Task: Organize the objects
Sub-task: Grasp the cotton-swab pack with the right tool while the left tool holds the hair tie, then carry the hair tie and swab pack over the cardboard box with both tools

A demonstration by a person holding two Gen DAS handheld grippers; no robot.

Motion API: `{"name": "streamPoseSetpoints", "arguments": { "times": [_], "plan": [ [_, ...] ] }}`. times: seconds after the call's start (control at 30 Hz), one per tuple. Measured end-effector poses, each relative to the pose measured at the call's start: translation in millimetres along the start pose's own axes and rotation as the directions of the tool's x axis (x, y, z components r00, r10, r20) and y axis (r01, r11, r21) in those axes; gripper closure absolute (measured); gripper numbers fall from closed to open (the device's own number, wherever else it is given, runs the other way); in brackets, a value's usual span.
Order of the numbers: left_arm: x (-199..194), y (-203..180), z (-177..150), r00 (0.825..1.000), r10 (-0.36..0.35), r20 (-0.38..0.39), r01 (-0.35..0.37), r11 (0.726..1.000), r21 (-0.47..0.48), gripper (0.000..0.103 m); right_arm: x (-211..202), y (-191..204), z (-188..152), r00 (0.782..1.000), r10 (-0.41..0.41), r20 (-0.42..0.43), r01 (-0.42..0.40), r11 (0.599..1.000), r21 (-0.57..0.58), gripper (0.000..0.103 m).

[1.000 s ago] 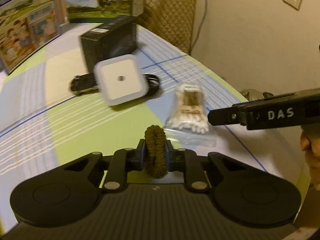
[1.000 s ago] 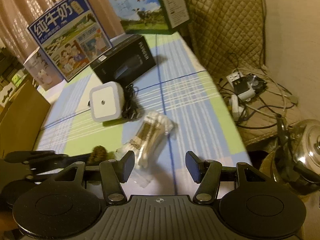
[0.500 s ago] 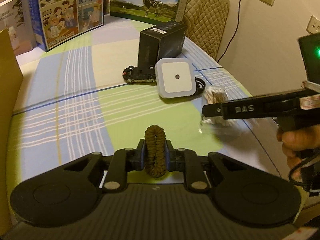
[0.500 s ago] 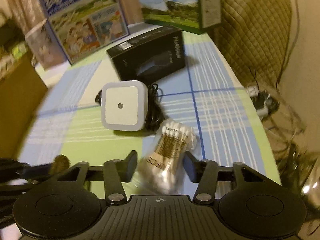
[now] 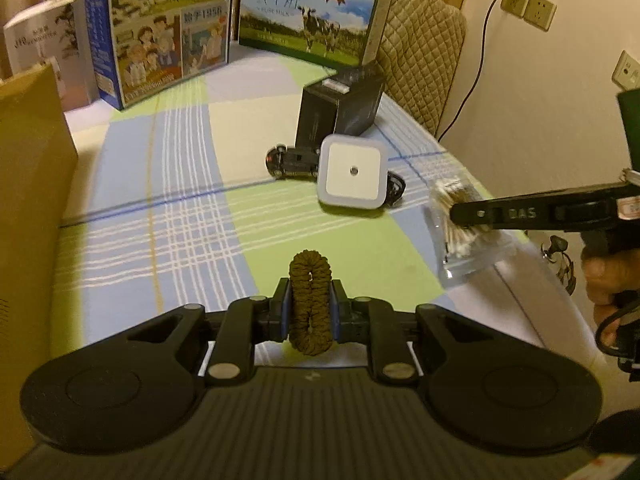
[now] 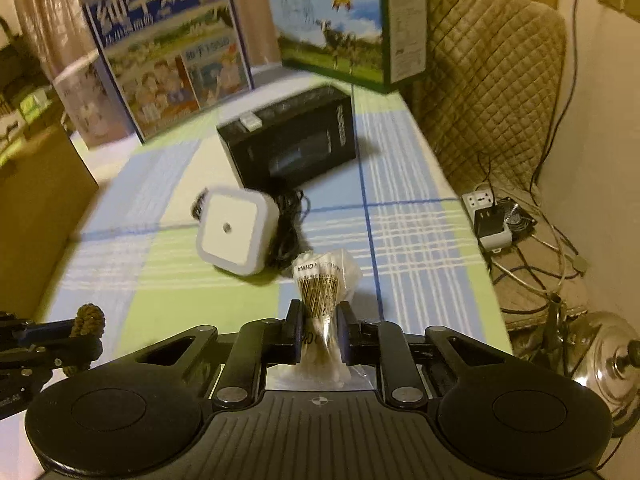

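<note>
My left gripper [image 5: 310, 308] is shut on a brown hair tie [image 5: 310, 300], held above the checked tablecloth. My right gripper [image 6: 320, 330] is shut on a clear bag of cotton swabs [image 6: 322, 284] and holds it just above the table's right side. From the left wrist view the right gripper [image 5: 456, 214] comes in from the right with the bag of cotton swabs [image 5: 460, 232] in it. The hair tie [image 6: 89, 320] shows at the left of the right wrist view.
A white square night light [image 5: 352, 176] lies mid-table with a black cable [image 6: 286, 232] and a toy car [image 5: 290, 160] behind it, and a black box [image 5: 340, 102] beyond. Milk cartons [image 5: 308, 20] stand at the back. A cardboard box [image 5: 28, 184] stands at the left.
My right gripper closed on the bag of cotton swabs and lifted it off the cloth. My left gripper drew back and up, still gripping the hair tie.
</note>
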State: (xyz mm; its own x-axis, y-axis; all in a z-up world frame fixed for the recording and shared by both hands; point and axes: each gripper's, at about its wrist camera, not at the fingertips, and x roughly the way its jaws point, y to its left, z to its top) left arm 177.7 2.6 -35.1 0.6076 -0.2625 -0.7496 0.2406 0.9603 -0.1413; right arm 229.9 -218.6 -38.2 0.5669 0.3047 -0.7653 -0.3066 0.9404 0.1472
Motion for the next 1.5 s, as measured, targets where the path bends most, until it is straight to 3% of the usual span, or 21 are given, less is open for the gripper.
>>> {"name": "streamPoseSetpoints", "arguments": {
  "times": [0.23,0.4,0.6,1.03,1.5],
  "plan": [
    [-49.0,2.2,8.2,0.999,0.011,0.052,-0.011,1.000,-0.007,0.088,-64.7,21.0,11.4,0.994,0.060,0.095,-0.063,0.998,0.028,0.089],
    [-92.8,10.2,6.7,0.995,0.015,0.095,-0.013,1.000,-0.022,0.088,-113.2,58.0,16.7,0.979,0.122,0.165,-0.121,0.992,-0.019,0.089],
    [-141.4,24.3,-4.0,0.991,0.039,0.131,-0.034,0.998,-0.043,0.088,-147.4,105.5,3.8,0.963,0.196,0.185,-0.185,0.980,-0.074,0.089],
    [-218.0,65.8,-37.8,0.978,0.116,0.172,-0.097,0.988,-0.117,0.088,-160.0,182.0,-29.9,0.943,0.310,0.124,-0.289,0.944,-0.160,0.089],
    [-256.7,108.9,-64.8,0.966,0.197,0.169,-0.163,0.967,-0.194,0.088,-157.3,237.0,-41.5,0.923,0.376,0.080,-0.349,0.907,-0.237,0.089]
  ]
}}
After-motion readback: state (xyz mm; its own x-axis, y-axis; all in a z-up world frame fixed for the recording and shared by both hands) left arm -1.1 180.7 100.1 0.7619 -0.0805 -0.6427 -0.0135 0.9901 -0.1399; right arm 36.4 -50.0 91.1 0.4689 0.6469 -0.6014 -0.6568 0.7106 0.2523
